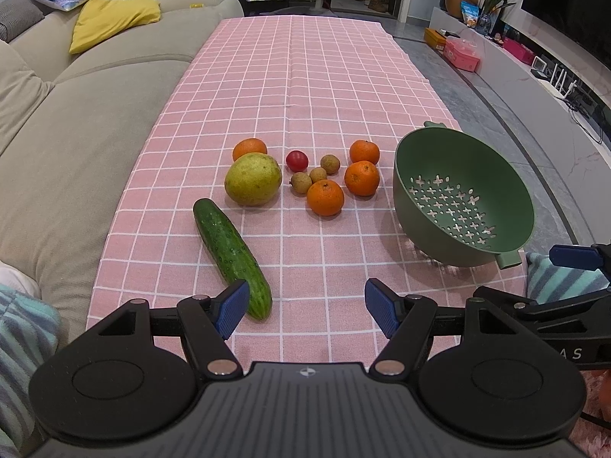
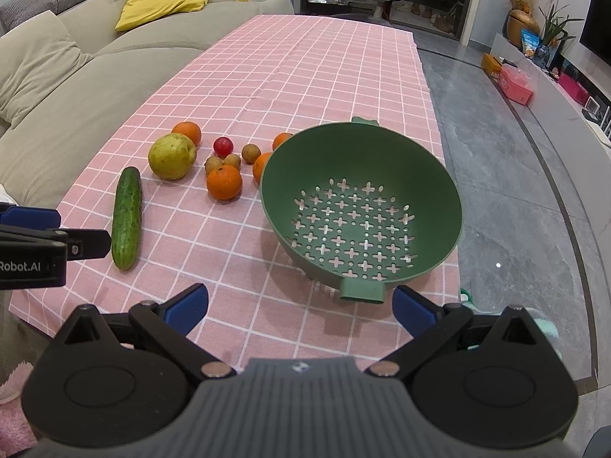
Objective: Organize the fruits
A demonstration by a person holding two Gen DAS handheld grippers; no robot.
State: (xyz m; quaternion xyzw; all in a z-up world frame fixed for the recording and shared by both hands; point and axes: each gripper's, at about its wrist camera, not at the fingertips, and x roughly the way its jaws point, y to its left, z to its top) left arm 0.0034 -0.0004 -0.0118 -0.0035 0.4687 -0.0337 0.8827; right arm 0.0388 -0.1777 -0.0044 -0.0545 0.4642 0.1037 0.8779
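Nearest the left wrist camera, the left gripper [image 1: 304,307] hangs over the near edge of the pink checked tablecloth [image 1: 305,76], its blue-padded fingers [image 1: 232,307] spread wide with nothing between them. A long dark green cucumber [image 1: 231,257] lies on the cloth with its near end just beside the left pad, angling away toward the sofa-side edge. Beyond it sits a large yellow-green pear-like fruit [image 1: 252,178], touching a round orange [image 1: 249,149] behind it. Toward the middle of the cloth are a small red tomato [image 1: 297,160], three small brown longans [image 1: 317,174] and three more oranges [image 1: 325,197] in a loose cluster, all well ahead of the left gripper.

In the right wrist view, the right gripper [image 2: 299,307] also stands wide open and empty over the near edge. A green plastic colander bowl [image 2: 361,206] with cross-shaped holes sits at the floor-side edge of the cloth, empty, its near handle tab [image 2: 362,291] just ahead of and between the right gripper's blue pads [image 2: 414,311]. A beige sofa [image 2: 57,87] runs along the far side of the cloth.
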